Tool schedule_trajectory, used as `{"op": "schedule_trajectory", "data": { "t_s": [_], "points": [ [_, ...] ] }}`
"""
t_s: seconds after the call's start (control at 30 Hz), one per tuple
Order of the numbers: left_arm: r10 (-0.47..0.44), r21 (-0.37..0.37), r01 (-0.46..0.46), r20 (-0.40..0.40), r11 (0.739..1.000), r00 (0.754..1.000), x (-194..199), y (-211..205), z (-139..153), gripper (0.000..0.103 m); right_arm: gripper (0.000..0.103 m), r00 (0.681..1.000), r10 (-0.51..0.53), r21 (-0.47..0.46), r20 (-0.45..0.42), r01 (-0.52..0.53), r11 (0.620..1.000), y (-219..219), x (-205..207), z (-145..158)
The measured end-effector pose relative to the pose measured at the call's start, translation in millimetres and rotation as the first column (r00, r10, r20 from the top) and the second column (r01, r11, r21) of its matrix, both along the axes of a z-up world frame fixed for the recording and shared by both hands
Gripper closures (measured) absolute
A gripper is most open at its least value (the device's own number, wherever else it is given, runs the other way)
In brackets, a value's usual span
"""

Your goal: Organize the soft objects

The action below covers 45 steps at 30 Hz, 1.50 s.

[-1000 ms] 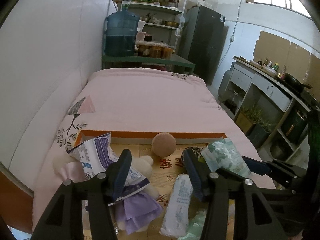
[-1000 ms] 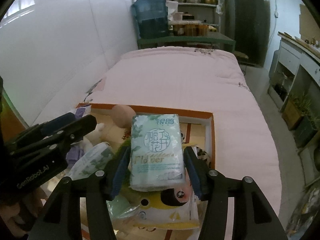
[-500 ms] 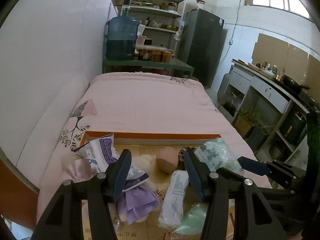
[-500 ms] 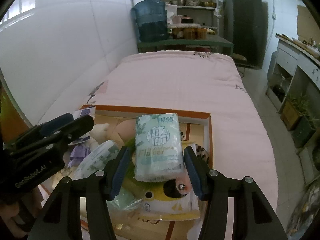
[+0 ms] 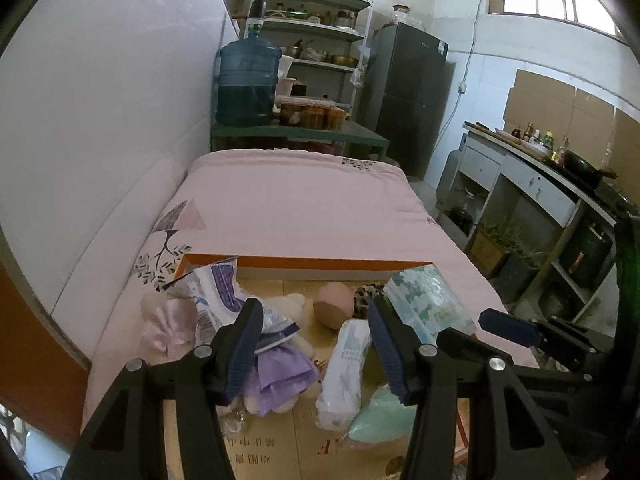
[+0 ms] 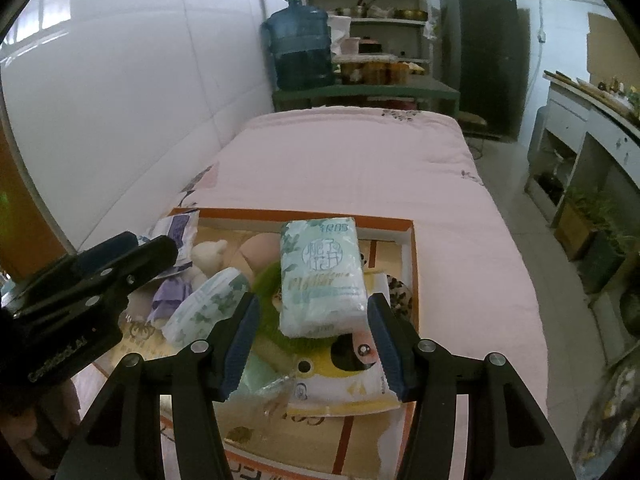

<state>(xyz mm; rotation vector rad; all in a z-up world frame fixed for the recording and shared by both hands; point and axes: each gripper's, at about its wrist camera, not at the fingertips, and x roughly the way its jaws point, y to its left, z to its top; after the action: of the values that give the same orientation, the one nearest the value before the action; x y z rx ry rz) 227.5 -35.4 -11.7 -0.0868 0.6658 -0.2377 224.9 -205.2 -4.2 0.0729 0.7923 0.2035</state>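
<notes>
Your left tool (image 5: 316, 344) is hanging over the near end of the cardboard tray (image 5: 308, 261) with its jaws standing apart and nothing between them — the pads are pressing on no object. Below and past it, in the left wrist view, a white-and-purple packet (image 5: 216, 292) is leaning over the tray's left rim, a plush doll in a purple dress (image 5: 280, 372) is lying under the left finger, and a pink plush piece (image 5: 164, 326) is resting just outside the tray on the pink bed (image 5: 296, 200). A peach ball (image 5: 333, 304) is sitting near the tray's middle, with a white roll pack (image 5: 344, 368) lying just in front of it.

Your right tool (image 6: 312, 336) is also gaping, and the green tissue pack (image 6: 320, 276) is showing between its fingers; it is lying on top of the pile in the tray, and you cannot tell from either view whether the pads are touching it. Under that pack a yellow bag (image 6: 340, 384) with a cartoon face is lying flat, and a second leaf-print pack (image 6: 208, 300) is lying to its left. The tray itself is sitting on the near end of the bed, beside the white wall.
</notes>
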Motion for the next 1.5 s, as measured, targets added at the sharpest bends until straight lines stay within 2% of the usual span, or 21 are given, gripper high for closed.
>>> {"op": "schedule_trajectory", "data": {
  "t_s": [1.5],
  "points": [
    [0.005, -0.001, -0.005, 0.053, 1.000, 0.999, -86, 23, 16, 0.048, 0.046, 0.999, -0.004, -0.024, 0.051, 0.005, 1.000, 22, -89, 21]
  ]
}}
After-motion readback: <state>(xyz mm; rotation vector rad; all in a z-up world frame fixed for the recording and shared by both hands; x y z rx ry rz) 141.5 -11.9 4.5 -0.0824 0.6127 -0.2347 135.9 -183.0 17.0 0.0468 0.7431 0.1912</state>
